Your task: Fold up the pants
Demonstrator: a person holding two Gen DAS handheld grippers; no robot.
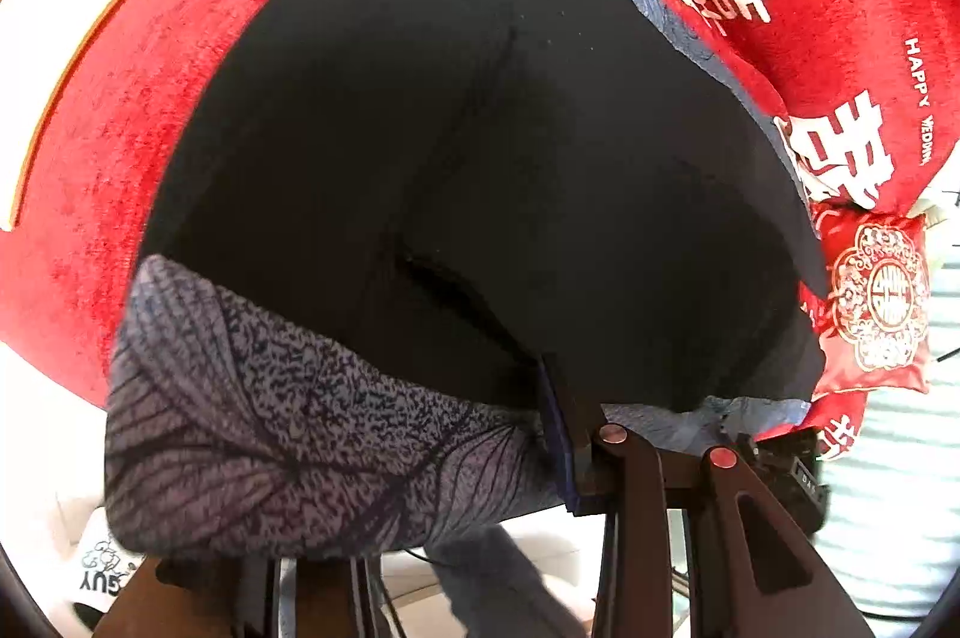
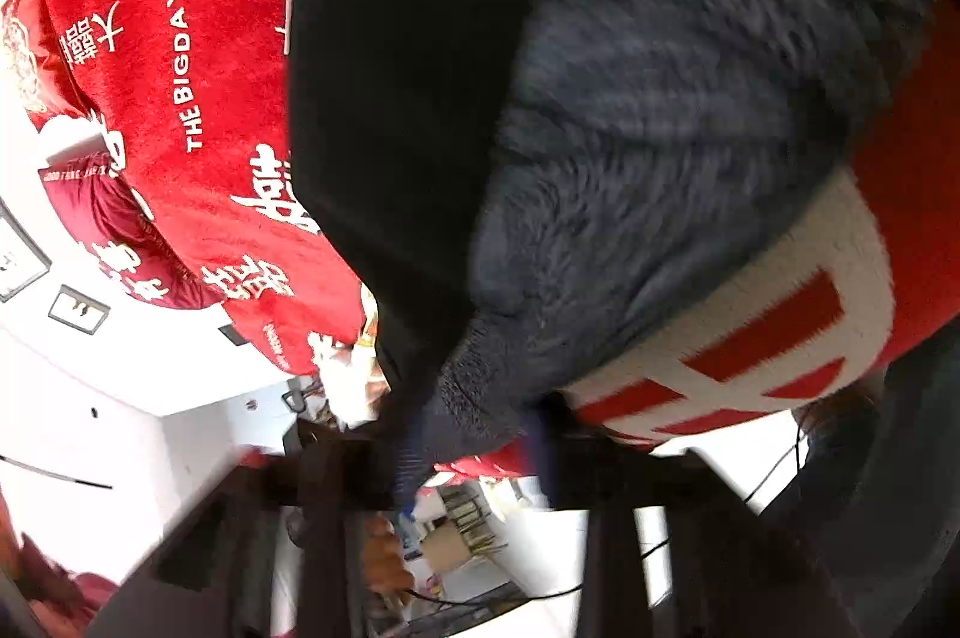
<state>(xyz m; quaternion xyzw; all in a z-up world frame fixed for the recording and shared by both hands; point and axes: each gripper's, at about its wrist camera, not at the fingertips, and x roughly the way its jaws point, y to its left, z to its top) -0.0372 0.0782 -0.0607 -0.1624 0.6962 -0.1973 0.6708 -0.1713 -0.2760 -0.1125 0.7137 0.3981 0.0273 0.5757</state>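
We see the pants held up over the red blanket, a broad black panel with grey leaf-print fabric along its near edge. In the left view their long axis runs away from us, toward the upper right, beside the pillow. The left gripper is clamped on the near edge of the pants. In the blurred right view, the right gripper pinches a bunched fold of the pants, which rise steeply away from it.
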